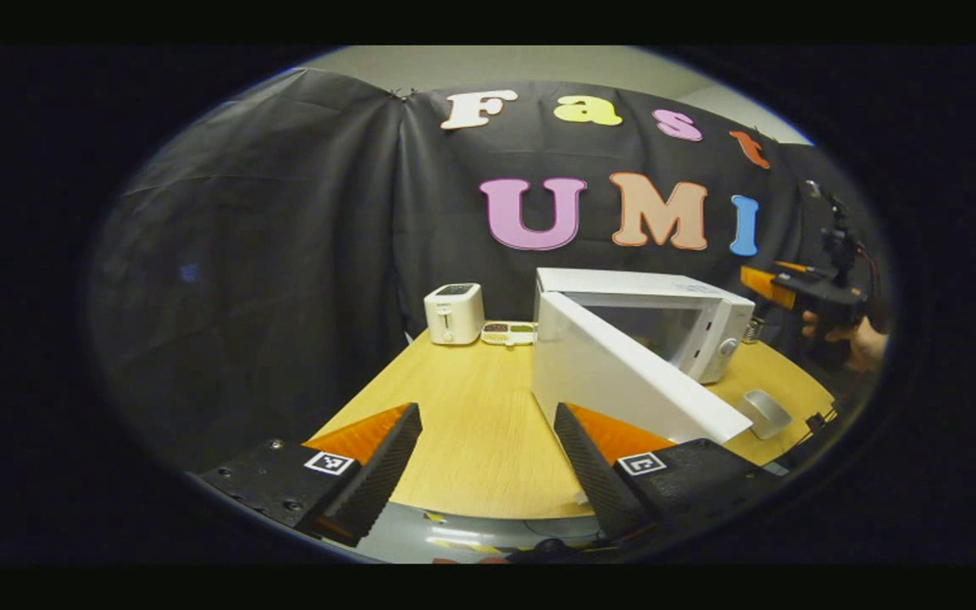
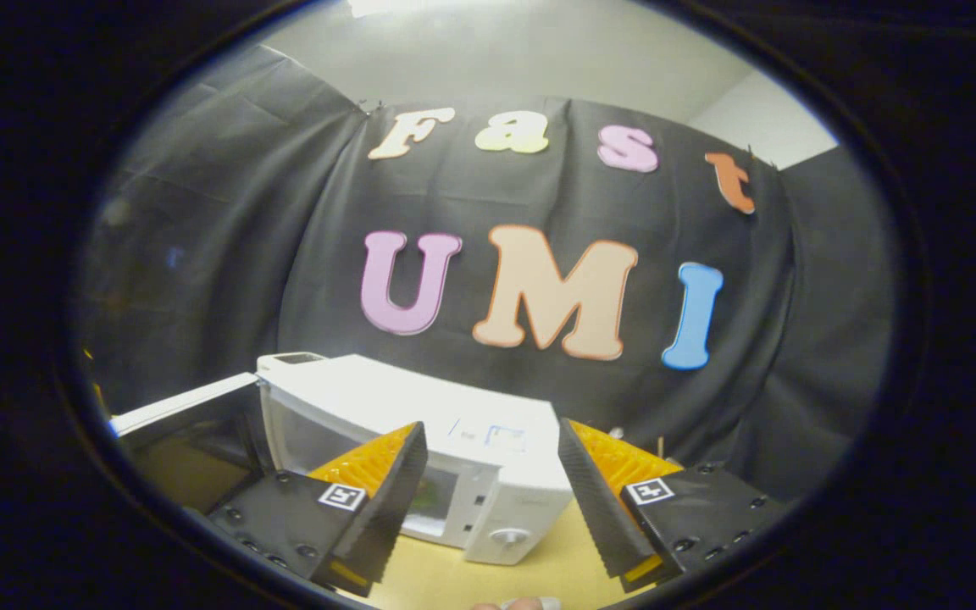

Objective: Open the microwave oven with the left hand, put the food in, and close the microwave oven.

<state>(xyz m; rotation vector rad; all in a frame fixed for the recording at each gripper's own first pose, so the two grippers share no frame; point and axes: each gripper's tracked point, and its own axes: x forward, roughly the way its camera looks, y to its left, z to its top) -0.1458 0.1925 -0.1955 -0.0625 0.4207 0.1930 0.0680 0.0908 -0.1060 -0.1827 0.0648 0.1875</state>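
- I am holding the left hand-held gripper (image 1: 488, 462) over the near edge of the desk (image 1: 471, 415), its jaws standing wide apart with nothing between them.
- In the left gripper view, the white microwave oven (image 1: 708, 318) is sitting toward the desk's far right corner, its door (image 1: 623, 377) swinging out toward me and reaching almost to my right finger.
- A white toaster (image 1: 453, 313) is standing at the far edge of the desk, with a small tray of food (image 1: 508, 332) lying just beside it, between toaster and microwave oven.
- A small pale cup-like object (image 1: 766, 413) is lying on the desk near the right edge, in front of the oven; I cannot tell what it is.
- The right hand-held gripper (image 2: 492, 491) is hovering above and in front of the microwave oven (image 2: 454, 440), also spread open and gripping nothing.
- From the left gripper view, that right hand-held gripper (image 1: 780, 288) is showing beyond the desk's right edge, a hand (image 1: 856, 339) wrapping its grip.
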